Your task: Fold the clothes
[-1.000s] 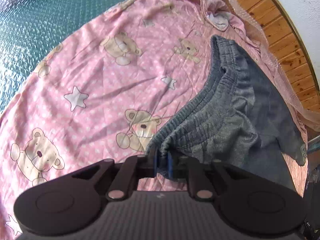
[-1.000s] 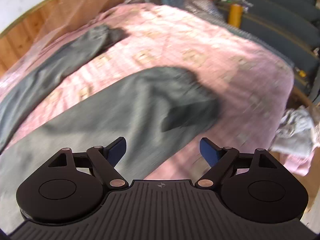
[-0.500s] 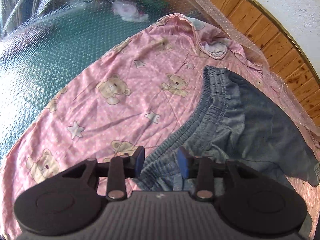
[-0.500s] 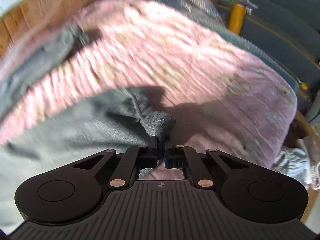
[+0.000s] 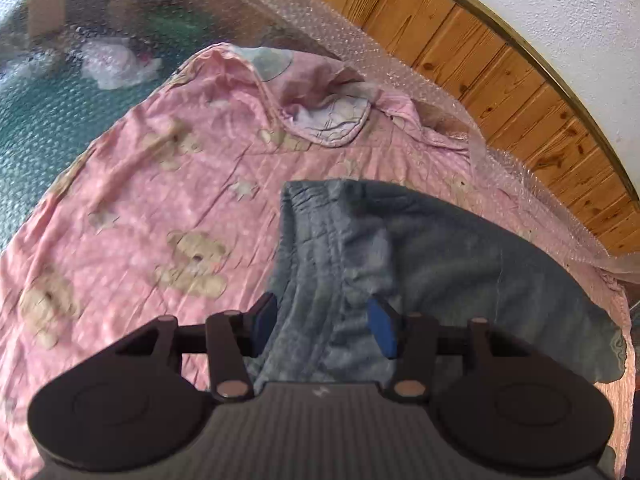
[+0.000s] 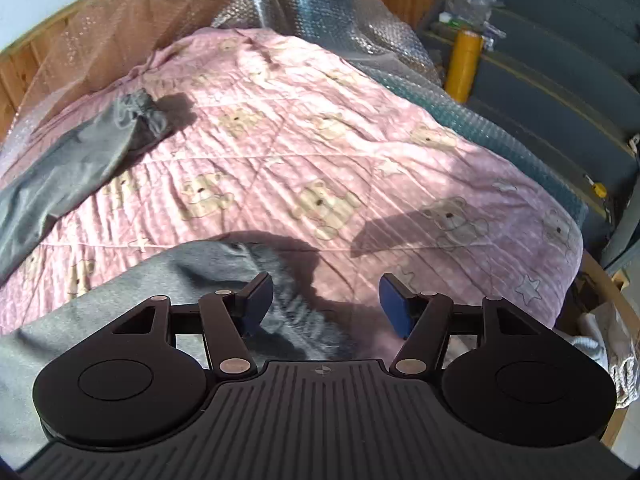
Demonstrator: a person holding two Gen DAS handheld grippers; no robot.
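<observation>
1. Left hand-held gripper [image 5: 323, 327]: jaws opening, about half spread. Grey sweatpants [image 5: 420, 264] waistband lies in the gap, pads not pressing it. Nothing held.
2. Right hand-held gripper [image 6: 326, 304]: jaws opening, wide. Ribbed cuff [image 6: 304, 320] of the near pant leg sits under the gap beside the left pad, loose. Nothing held.
3. Pants lie on the pink bear-print quilt [image 6: 320, 152] on a bed. Waist end near the wooden wall panel [image 5: 500, 64]. Far leg [image 6: 68, 176] runs off separately, its cuff bunched; near leg under the right gripper.
4. Step in hand, my read: both ends set down, next grip is for the fold. Legs are well apart, so bring one onto the other first, then fold lengthwise.
5. To do it well: lift both grippers clear before moving so the pads don't drag the cloth. Regrip at the seam edge, not mid-fabric. Waistband is rumpled, so flatten it before folding or the crease lands crooked.
6. Around, left view: bubble wrap [image 5: 60, 120] covers the surface left of the quilt, a white bundle [image 5: 116, 62] under it. Quilt corner is turned back near the wall.
7. Around, right view: yellow roll [image 6: 464, 64] and grey steps [image 6: 560, 60] beyond the bed, white cloth [image 6: 616, 360] at the right edge.
8. In the way: nothing on the quilt but the pants. Risk is quilt wrinkles and pinching quilt with the cloth.
</observation>
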